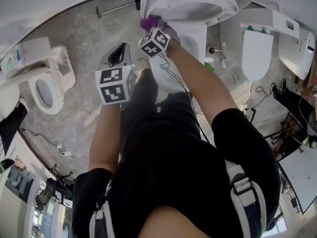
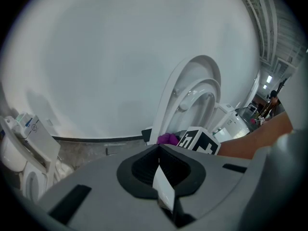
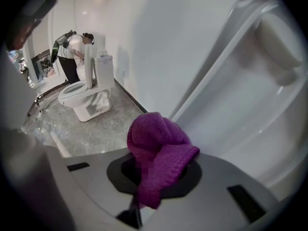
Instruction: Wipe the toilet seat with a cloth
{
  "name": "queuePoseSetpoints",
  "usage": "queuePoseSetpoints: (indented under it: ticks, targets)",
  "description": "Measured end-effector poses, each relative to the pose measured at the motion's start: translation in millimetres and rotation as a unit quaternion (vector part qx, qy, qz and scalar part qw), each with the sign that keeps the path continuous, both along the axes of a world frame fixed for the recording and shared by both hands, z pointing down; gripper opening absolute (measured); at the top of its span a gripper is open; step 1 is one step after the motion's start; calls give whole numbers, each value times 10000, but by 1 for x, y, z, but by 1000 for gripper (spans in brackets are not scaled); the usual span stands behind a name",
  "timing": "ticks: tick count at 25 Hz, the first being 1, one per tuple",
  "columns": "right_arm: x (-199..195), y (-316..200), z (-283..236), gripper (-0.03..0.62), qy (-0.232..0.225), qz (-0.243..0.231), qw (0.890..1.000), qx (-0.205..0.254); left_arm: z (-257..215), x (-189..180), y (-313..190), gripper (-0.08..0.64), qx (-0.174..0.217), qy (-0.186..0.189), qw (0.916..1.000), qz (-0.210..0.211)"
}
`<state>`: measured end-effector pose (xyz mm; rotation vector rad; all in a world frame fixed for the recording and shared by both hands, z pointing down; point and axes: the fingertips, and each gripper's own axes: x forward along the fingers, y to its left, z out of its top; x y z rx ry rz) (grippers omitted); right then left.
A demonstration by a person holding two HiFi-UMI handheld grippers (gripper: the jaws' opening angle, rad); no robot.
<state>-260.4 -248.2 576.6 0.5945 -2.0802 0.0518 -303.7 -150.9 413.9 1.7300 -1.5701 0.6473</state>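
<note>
The white toilet (image 1: 190, 33) stands before me with its seat (image 1: 173, 5) and lid raised toward the wall. A purple knitted cloth (image 1: 150, 22) is bunched in my right gripper (image 1: 151, 25), which is shut on it just beside the raised seat's lower left edge. In the right gripper view the cloth (image 3: 156, 146) bulges out of the jaws of that gripper (image 3: 155, 177), with the seat's white curve (image 3: 269, 85) close on the right. My left gripper (image 1: 120, 51) hangs lower and to the left, shut with nothing in it (image 2: 159, 153). From there I see the seat (image 2: 199, 97) and cloth (image 2: 167, 138).
Another toilet (image 1: 44, 86) stands on the grey stone floor at the left, and one more (image 1: 257, 46) at the right. Cables (image 1: 257, 100) trail over the floor on the right. In the right gripper view a person (image 3: 72, 49) bends over a distant toilet (image 3: 86, 93).
</note>
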Motion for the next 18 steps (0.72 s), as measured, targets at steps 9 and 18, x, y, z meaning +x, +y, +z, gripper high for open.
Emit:
queuePoseSetpoints:
  ticks: [9, 18]
  targets:
    - [42, 39, 32, 49, 232, 474, 9973, -519, 10, 7, -2, 9, -22, 39, 9998, 176]
    - [46, 8, 55, 48, 359, 843, 9957, -127, 36, 14, 9, 9, -274, 77, 9991, 309]
